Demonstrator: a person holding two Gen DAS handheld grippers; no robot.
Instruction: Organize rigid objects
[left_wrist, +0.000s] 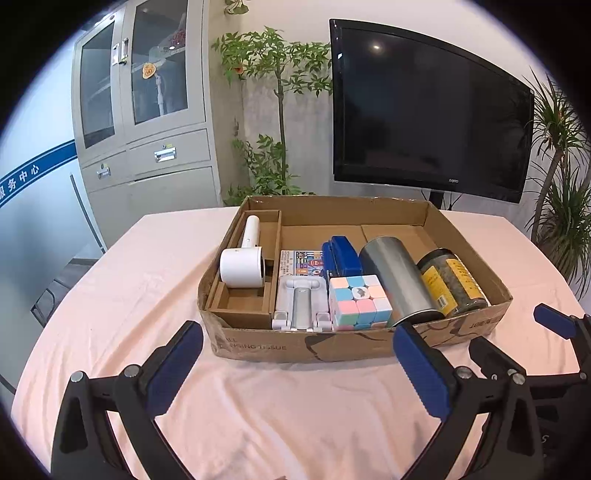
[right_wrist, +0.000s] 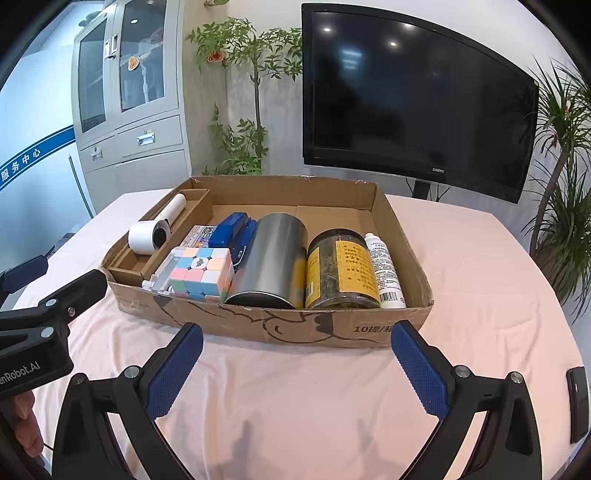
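Note:
A shallow cardboard box sits on the pink tablecloth and holds the objects in a row. It holds a white lint roller, a white folding stand, a pastel puzzle cube, a blue stapler, a metal can, a yellow-labelled jar and a white bottle. My left gripper is open and empty in front of the box. My right gripper is open and empty, also in front of the box.
A small printed card box lies behind the stand. A black monitor, a grey cabinet and potted plants stand behind the table. A dark object lies at the table's right edge.

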